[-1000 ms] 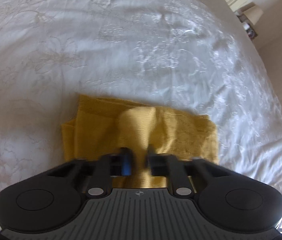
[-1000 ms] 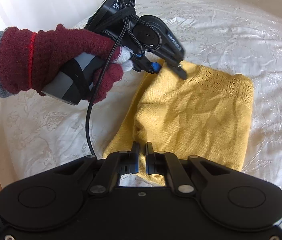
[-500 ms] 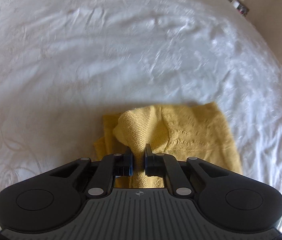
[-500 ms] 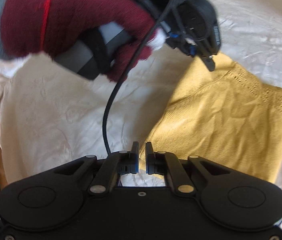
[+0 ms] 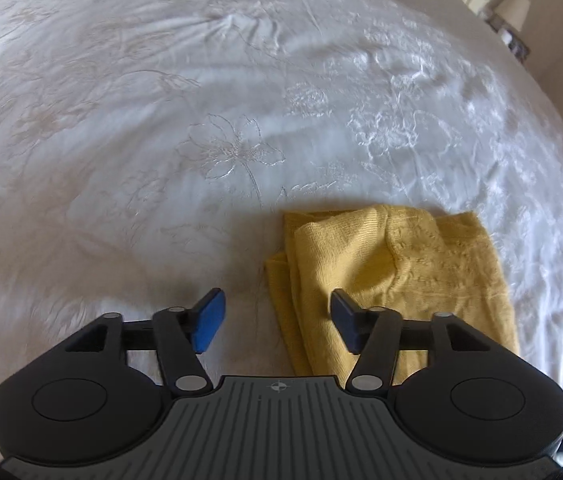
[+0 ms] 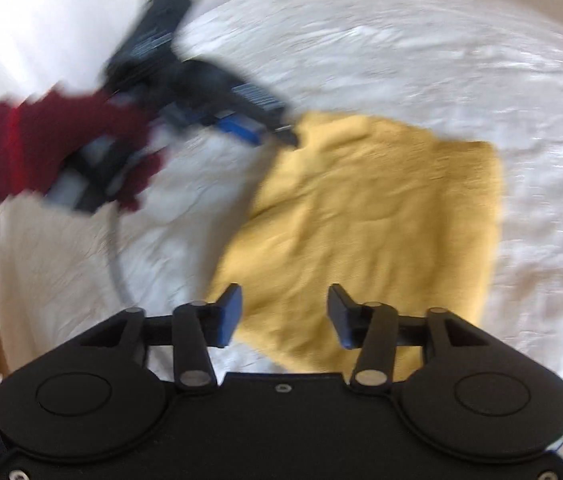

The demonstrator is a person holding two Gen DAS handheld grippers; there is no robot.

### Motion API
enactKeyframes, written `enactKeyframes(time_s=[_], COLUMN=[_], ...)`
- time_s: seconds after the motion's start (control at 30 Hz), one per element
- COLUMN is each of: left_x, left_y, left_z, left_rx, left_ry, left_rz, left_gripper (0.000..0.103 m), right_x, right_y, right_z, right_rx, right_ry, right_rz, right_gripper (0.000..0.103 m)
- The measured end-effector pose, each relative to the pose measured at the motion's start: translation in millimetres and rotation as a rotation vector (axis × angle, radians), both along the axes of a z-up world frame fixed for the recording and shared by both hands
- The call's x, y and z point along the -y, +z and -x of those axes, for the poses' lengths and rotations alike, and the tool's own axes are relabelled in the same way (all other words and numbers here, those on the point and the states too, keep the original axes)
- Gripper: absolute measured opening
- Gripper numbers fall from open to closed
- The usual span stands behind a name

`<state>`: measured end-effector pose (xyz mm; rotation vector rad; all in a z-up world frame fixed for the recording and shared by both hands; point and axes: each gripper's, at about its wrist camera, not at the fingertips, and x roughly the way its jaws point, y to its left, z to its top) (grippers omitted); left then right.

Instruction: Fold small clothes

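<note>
A: White embroidered bedspread [image 5: 241,120] all around, small cream-shaded lamp [image 5: 515,6] off in the far corner.

B: One mustard-yellow knitted garment [image 6: 369,216], folded flat on the bedspread, layered edges showing. Two grippers: left gripper [image 5: 277,322] and right gripper [image 6: 284,316] both opening, gripping nothing, garment just below.

Below me spreads a bed [image 5: 241,92] under a white, flower-embroidered cover; a folded yellow knit garment [image 5: 393,276] lies flat on it.
</note>
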<state>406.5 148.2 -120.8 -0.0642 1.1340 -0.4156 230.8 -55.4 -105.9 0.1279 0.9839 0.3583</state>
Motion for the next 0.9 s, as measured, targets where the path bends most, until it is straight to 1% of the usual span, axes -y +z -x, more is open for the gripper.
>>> enactKeyframes(time_s=[0.03,0.07,0.1,0.13,0.23,0.3,0.33,0.43,0.5,0.57,0.63,0.7,0.8,0.9], left_x=[-3,-6,-7,-5,1,7,10,18,21,25,29,33,38,47], left_y=[2,3,3,2,1,-2,-5,-15,-25,-34,-42,-49,-59,-64], left_z=[6,12,17,23,43,54,59,73,77,78,76,71,60,49], left_rx=[-0.006,-0.015,-0.028,-0.042,-0.048,-0.064,-0.077,-0.108,-0.136,-0.160,-0.168,-0.179,-0.194,-0.185], left_ry=[0.009,0.015,0.016,0.018,0.017,0.008,0.004,-0.008,-0.005,-0.005,-0.012,-0.012,-0.005,-0.006], left_rz=[0.020,0.037,0.050,0.065,0.089,0.102,0.105,0.093,0.092,0.083,0.078,0.098,0.149,0.167], left_gripper=[0.072,0.082,0.092,0.094,0.095,0.098,0.100,0.102,0.102,0.102,0.102,0.103,0.103,0.103], right_x=[11,21,29,37,64,76,84,99,105,110,113,115,115,110], right_y=[1,2,1,0,-8,-16,-19,-33,-41,-47,-58,-70,-86,-96], right_z=[-3,-7,-12,-17,-34,-45,-50,-65,-74,-82,-92,-101,-112,-123], right_rx=[0.006,0.007,0.004,-0.002,-0.032,-0.052,-0.068,-0.115,-0.129,-0.144,-0.171,-0.203,-0.240,-0.245], right_ry=[-0.031,-0.056,-0.082,-0.103,-0.181,-0.222,-0.233,-0.250,-0.261,-0.259,-0.249,-0.244,-0.232,-0.213], right_rz=[-0.004,-0.011,-0.025,-0.033,-0.055,-0.086,-0.112,-0.189,-0.211,-0.234,-0.280,-0.331,-0.402,-0.436], right_gripper=[0.080,0.087,0.089,0.091,0.091,0.095,0.099,0.100,0.100,0.101,0.101,0.101,0.102,0.103])
